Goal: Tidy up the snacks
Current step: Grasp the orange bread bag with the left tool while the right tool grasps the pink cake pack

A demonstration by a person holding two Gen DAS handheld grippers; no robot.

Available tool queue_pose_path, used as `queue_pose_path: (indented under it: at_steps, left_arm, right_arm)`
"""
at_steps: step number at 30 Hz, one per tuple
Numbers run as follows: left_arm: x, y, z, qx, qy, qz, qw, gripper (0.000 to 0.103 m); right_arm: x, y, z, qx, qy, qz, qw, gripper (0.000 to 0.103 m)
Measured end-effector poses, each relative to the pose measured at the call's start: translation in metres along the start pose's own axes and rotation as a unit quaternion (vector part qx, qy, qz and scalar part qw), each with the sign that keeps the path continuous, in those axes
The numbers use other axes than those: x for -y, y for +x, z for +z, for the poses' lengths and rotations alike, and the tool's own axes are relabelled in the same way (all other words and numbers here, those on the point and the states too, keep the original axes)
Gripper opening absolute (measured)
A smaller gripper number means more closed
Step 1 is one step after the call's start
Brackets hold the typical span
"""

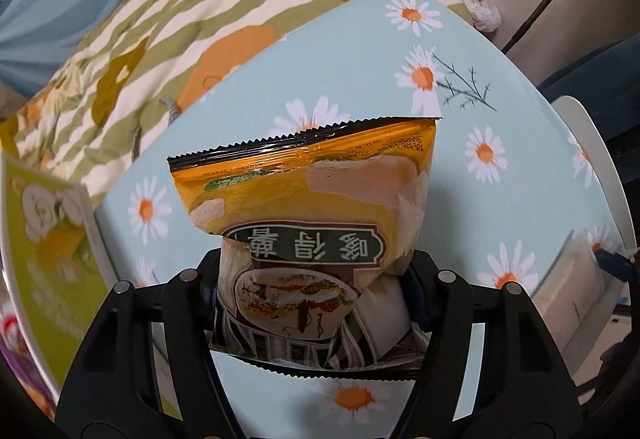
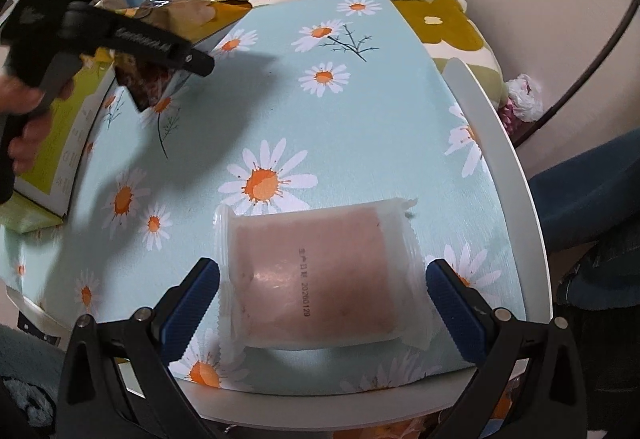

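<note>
My left gripper (image 1: 312,279) is shut on an orange snack packet (image 1: 308,195) with a black label, held upright above the daisy-print table (image 1: 360,51). In the right wrist view the left gripper (image 2: 168,51) shows at the far left with that packet (image 2: 148,79) hanging in it. My right gripper (image 2: 322,303) is open, its blue pads either side of a translucent pink snack pack (image 2: 320,279) that lies flat near the table's front edge. The pads do not touch it.
A green box (image 1: 52,239) stands at the table's left side; it also shows in the right wrist view (image 2: 60,143). A flowered quilt (image 1: 160,31) lies beyond the table. A white table rim (image 2: 500,167) runs along the right. A crumpled bag (image 2: 524,99) sits by the wall.
</note>
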State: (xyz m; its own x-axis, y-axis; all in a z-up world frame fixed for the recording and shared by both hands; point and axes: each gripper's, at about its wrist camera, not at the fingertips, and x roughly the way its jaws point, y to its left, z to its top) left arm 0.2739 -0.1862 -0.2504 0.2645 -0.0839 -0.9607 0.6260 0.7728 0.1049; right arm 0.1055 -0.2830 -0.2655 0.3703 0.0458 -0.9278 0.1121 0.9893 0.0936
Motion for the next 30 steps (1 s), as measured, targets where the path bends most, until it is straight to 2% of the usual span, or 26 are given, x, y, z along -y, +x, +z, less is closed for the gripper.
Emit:
queue_pose_path:
  at_steps: [7,11,15,17,19,21,30]
  left_arm:
    - [-0.01,-0.008,-0.024,-0.005,-0.037,0.006,0.9993,0.066]
    - [-0.011,-0.011,-0.034,-0.007,-0.046,0.01,0.9988,0.066]
    - [-0.01,-0.014,-0.044,-0.008,-0.055,0.012,0.9984,0.066]
    - [-0.009,-0.015,-0.047,-0.008,-0.058,0.013,0.9982,0.066]
    - [-0.008,-0.016,-0.048,-0.008,-0.062,0.014,0.9979,0.066]
    - [-0.007,-0.018,-0.049,-0.006,-0.066,0.013,0.9977,0.066]
    - [-0.009,-0.051,-0.05,0.024,-0.086,0.014,0.9959,0.066]
  right_arm:
    - [-0.011,0.007,0.003,-0.001,-0.045,0.001,0.999,0.103]
    - [-0.017,0.014,0.003,-0.004,-0.077,-0.013,0.997,0.103]
    - [-0.015,0.021,0.004,-0.007,-0.084,-0.006,0.996,0.103]
    - [-0.013,0.023,0.005,-0.005,-0.083,-0.002,0.997,0.099]
    - [-0.013,0.022,0.005,0.001,-0.086,-0.005,0.996,0.085]
    - [-0.015,0.019,0.006,0.007,-0.096,-0.001,0.995,0.077]
    - [-0.015,-0.001,0.019,0.027,-0.091,0.009,0.995,0.072]
